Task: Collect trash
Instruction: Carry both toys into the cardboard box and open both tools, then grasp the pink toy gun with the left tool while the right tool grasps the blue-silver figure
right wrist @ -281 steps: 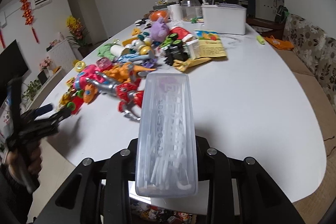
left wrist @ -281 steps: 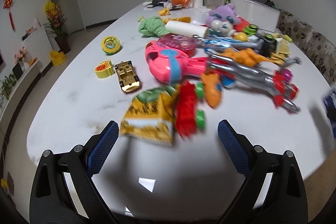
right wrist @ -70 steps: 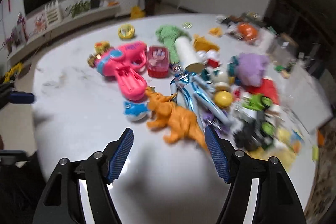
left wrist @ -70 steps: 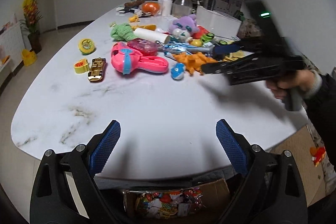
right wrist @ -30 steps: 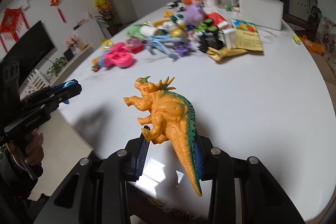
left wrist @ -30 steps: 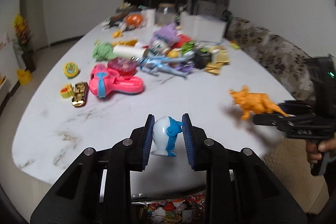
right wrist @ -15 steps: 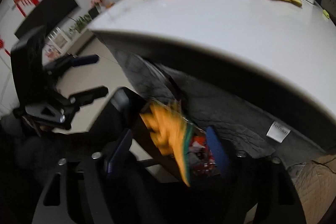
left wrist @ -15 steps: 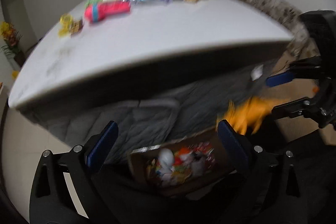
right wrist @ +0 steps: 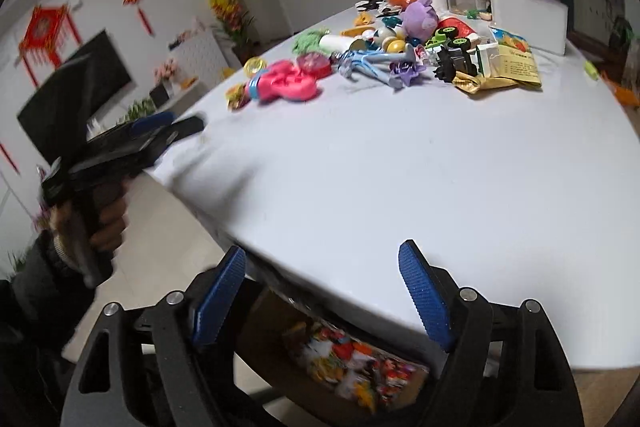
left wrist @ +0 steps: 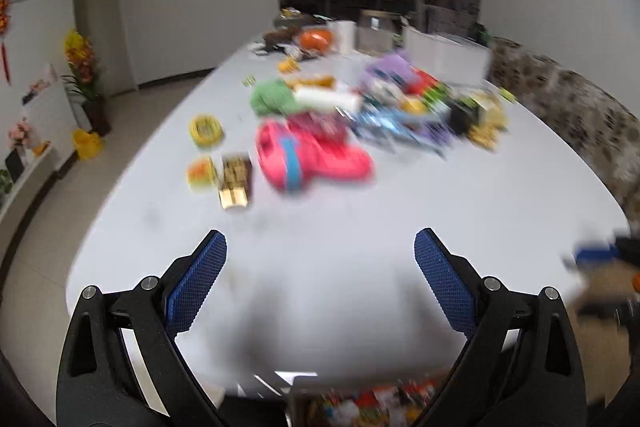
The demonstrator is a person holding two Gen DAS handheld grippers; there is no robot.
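A white oval table [right wrist: 400, 163] carries toys at its far end, a pink toy [left wrist: 308, 157] nearest; red hangings [right wrist: 48, 35] decorate the wall. Below the near edge sits a cardboard box [right wrist: 360, 367] of collected items. The left gripper [left wrist: 320, 277] gapes wide, empty; the right gripper [right wrist: 320, 295], jaws opening, holds nothing.
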